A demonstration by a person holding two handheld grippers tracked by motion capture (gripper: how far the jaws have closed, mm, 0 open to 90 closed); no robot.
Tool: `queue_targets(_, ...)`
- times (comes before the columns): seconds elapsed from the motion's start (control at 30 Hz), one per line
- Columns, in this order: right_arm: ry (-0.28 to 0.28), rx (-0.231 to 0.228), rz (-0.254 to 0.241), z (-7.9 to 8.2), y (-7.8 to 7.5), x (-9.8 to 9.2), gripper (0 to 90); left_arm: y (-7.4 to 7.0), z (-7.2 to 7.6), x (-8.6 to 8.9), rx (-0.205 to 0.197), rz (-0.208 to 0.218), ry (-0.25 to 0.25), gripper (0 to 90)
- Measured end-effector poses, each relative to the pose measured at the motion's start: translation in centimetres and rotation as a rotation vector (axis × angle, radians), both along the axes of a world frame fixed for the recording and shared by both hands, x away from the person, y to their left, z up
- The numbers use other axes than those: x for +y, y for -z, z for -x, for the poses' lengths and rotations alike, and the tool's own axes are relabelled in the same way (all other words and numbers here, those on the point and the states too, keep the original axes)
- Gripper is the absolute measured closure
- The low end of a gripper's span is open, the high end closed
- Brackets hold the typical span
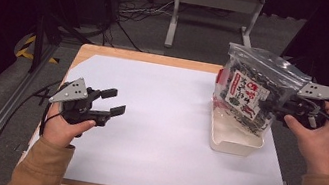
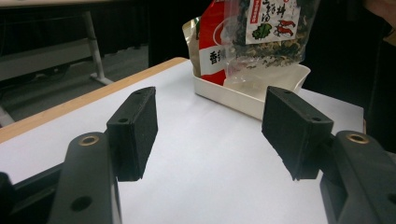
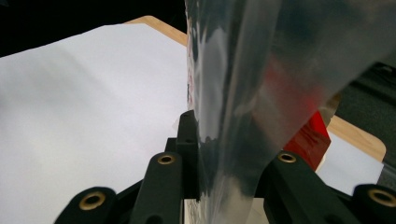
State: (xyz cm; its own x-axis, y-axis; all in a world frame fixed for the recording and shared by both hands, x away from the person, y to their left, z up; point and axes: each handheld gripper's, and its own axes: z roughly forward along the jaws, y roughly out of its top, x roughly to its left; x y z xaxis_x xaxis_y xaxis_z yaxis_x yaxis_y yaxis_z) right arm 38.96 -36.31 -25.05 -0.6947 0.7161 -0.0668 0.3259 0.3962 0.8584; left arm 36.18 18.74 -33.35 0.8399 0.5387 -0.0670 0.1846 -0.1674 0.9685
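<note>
A wooden table (image 1: 108,52) covered by a large white sheet (image 1: 157,122) is seen from above, with a person's two sleeved forearms reaching in from the near edge. On the left, the person's left hand (image 1: 62,128) holds the left gripper (image 1: 113,102) just above the sheet near the table's left edge; its two black jaws stand wide apart and hold nothing. In the left gripper view the foam-faced pads (image 2: 135,130) frame bare white paper. Toward the right half of the sheet sits a shallow white tray (image 1: 235,142). A clear plastic bag (image 1: 254,90) of dark dried food, with a white label printed in red and green, is held up over the tray, its lower end dipping toward it. A red packet (image 2: 212,42) stands in the tray behind the bag. At the far right, the right hand (image 1: 315,135) holds the right gripper (image 1: 271,108), whose jaws are clamped on the bag's near-right edge; the right gripper view shows the clear film pinched between them.
</note>
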Motion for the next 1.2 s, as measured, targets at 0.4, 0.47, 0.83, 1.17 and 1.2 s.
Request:
queue_targets(0.4,0.038,0.059,0.025,-0.7,1.1,0.3,73.5,0.1,0.0,0.2,0.006,0.003,-0.002,36.5)
queue_targets(0.47,0.040,0.064,0.026,-0.8,1.3,0.3,73.5,0.1,0.0,0.2,0.006,0.003,-0.002,36.5)
queue_targets(0.83,0.044,0.093,0.032,-1.0,3.0,0.3,73.6,0.3,0.0,0.4,0.009,0.005,-0.016,34.4)
queue_targets(1.17,0.048,0.117,0.028,-1.1,4.6,0.3,73.6,0.4,-0.1,0.5,0.016,0.002,-0.017,33.1)
queue_targets(1.2,0.045,0.115,0.029,-1.1,4.8,0.3,73.6,0.4,0.0,0.4,0.020,0.002,-0.019,32.6)
